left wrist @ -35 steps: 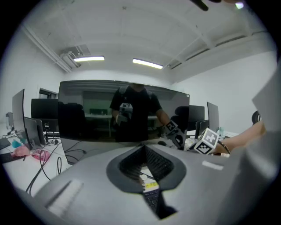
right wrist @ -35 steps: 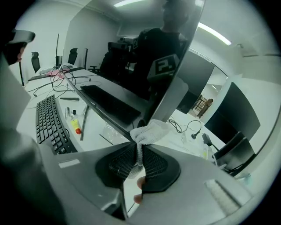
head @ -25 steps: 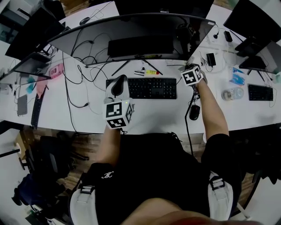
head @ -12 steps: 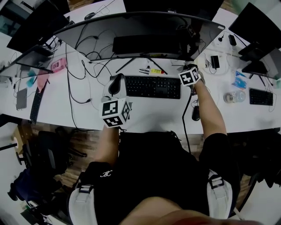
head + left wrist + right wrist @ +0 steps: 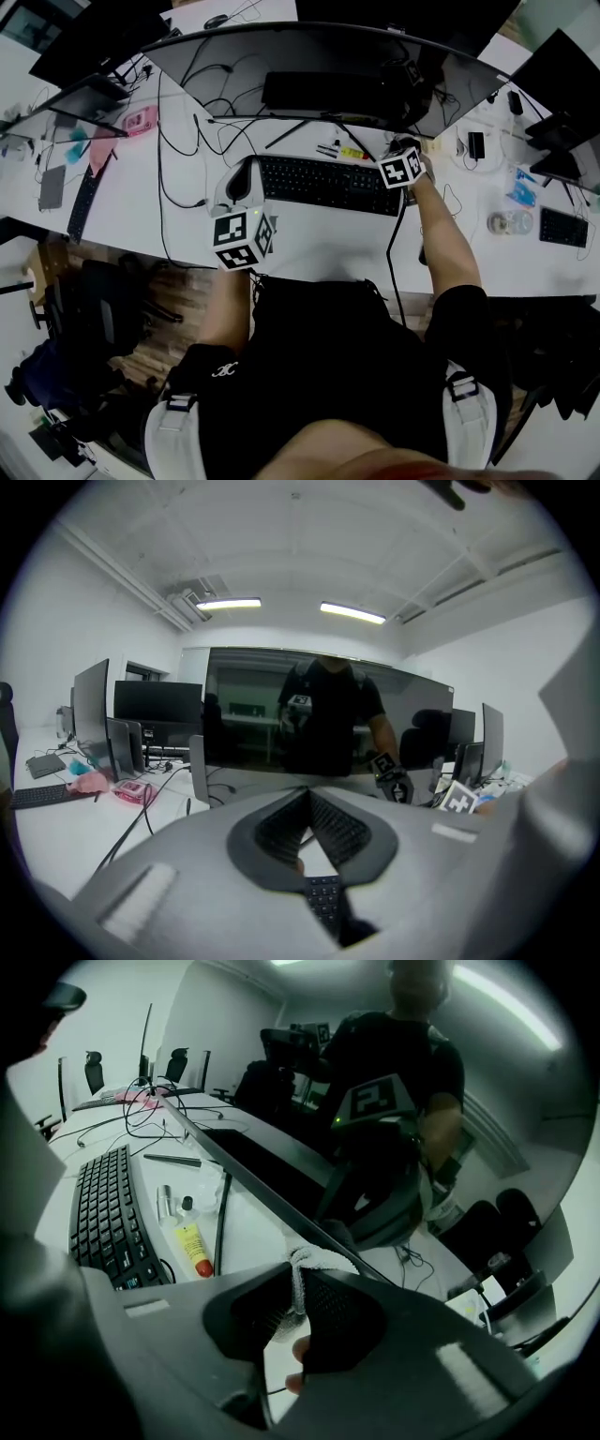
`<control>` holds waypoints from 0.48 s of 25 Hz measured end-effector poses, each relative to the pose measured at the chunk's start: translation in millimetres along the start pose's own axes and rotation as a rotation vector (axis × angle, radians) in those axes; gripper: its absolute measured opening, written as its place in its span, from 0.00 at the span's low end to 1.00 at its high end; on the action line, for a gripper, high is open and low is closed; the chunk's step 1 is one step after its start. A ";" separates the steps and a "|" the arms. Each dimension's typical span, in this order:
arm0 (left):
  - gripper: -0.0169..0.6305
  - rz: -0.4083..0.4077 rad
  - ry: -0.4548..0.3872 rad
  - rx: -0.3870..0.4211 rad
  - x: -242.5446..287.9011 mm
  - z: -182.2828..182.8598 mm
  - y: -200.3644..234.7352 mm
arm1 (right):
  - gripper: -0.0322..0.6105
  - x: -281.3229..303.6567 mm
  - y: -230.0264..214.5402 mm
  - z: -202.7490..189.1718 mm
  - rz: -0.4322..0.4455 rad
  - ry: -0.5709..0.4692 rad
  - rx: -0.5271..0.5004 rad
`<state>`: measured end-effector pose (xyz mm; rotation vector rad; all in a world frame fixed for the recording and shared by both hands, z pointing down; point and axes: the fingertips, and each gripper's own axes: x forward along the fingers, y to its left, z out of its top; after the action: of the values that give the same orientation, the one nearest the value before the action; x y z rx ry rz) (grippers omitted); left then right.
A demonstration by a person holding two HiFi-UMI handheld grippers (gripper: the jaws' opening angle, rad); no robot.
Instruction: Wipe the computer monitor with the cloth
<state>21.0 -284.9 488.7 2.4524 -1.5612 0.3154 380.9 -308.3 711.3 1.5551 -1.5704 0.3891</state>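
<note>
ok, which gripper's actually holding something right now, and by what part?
The right gripper is shut on the cloth, pinching a bunched fold, with a tuft poking out past the jaw tips. The left gripper is shut and empty.

Monitor screen (image 5: 309, 56) glossy, reflective; cloth (image 5: 315, 1261) coarse, knitted; desk (image 5: 122, 202) smooth, matt white.

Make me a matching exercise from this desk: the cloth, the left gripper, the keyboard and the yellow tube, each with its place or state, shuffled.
1 cloth
2 left gripper
3 keyboard
4 yellow tube

A lies on the desk between keyboard and monitor
B clamped in the right gripper
C shut, nothing in it
D black, on the desk before the monitor

Pairs: 1-B, 2-C, 3-D, 4-A
</note>
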 end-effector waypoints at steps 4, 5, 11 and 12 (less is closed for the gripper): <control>0.11 0.013 0.000 -0.004 -3.8 1.1 12.5 | 0.09 4.4 16.8 13.9 0.002 -0.016 -0.018; 0.11 0.015 -0.001 -0.003 -5.0 1.7 15.6 | 0.09 4.3 20.6 17.9 0.002 -0.018 -0.018; 0.11 0.025 -0.008 -0.005 -13.8 4.6 38.7 | 0.09 4.5 44.8 37.8 -0.026 -0.022 -0.037; 0.11 0.027 -0.009 -0.007 -15.6 5.1 43.5 | 0.09 5.0 48.6 40.8 -0.035 -0.020 -0.043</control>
<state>-24.5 -290.9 482.3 2.4327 -1.5971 0.3031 322.5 -333.4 708.4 1.5553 -1.5550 0.3191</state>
